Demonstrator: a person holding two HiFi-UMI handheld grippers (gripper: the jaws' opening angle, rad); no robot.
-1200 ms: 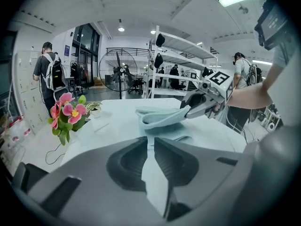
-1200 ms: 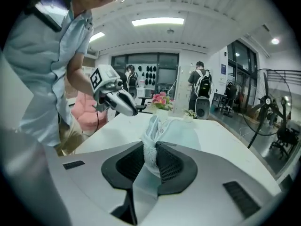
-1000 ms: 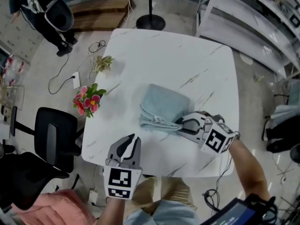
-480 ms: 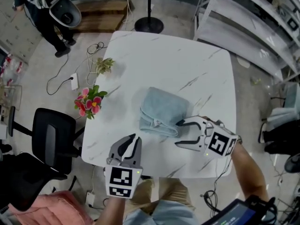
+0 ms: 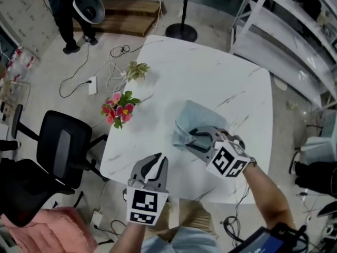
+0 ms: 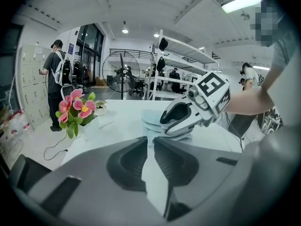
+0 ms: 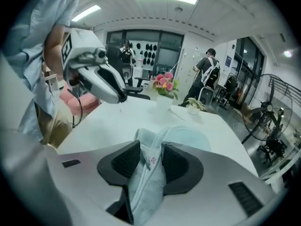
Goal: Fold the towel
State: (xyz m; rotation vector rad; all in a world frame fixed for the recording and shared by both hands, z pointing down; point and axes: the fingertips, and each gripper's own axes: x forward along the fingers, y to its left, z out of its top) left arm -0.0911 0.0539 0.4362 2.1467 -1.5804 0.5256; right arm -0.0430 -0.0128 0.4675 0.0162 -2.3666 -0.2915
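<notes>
ok so the right tongs (image 7: 150,147) have just been closing and they're clamped on the towel (image 7: 149,168): a bunched, doubled-over edge of it fills the gap between the ribbed black pads and runs back into the body of the tongs, where I lose it. There's a tiny tag with a red mark on that edge, way too small to read. The left tongs (image 6: 150,140) are pretty much together, just a thin slit between the tips with nothing in it, and they hang at the near edge of the worktop (image 5: 210,73), apart from the towel. The towel is pale blue, soft, loopy terry, lying in a folded, rounded heap on the near right part of the white marble-look worktop. From the head view the right tongs cover its near edge, so I can't count the layers. Further out, a bunch of pink flowers (image 5: 118,108) and a small green plant (image 5: 137,70) sit at the worktop's left edge. Past that there's a black office chair (image 5: 60,146), cables on the floor, and a person (image 5: 73,9) partly cut off at the top.
</notes>
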